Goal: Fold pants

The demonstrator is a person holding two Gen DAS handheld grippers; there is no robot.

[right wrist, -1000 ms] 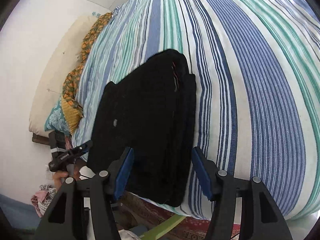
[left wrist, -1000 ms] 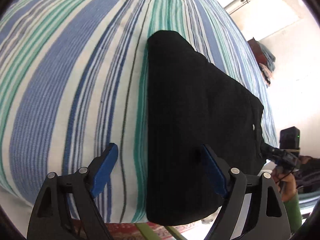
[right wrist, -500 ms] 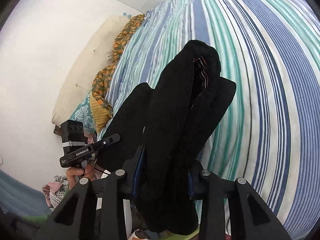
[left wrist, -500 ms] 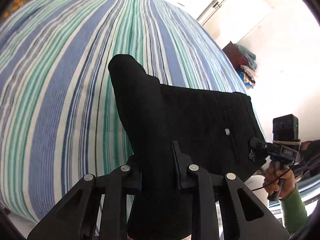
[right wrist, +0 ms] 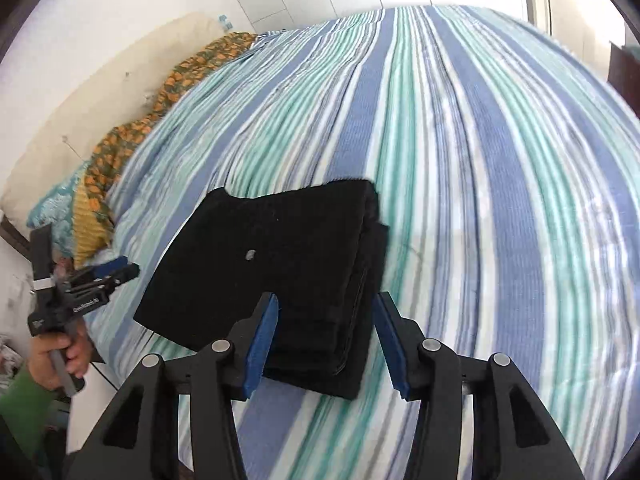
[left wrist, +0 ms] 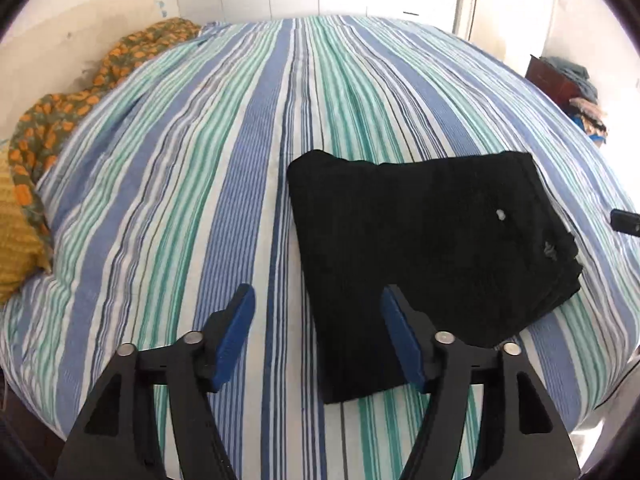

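**Pants lie folded near the bed's front edge**

I see the black pants [left wrist: 424, 248] in a flat stack on the striped bed [left wrist: 224, 152]. My left gripper [left wrist: 316, 332] and right gripper [right wrist: 326, 336] hover above them, jaws opening, apparently pinching nothing, though blur hampers me.

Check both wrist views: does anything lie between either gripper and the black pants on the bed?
Nothing visible does. The pants lie folded on the striped bed, bare of clutter, below the opening left gripper and opening right gripper.
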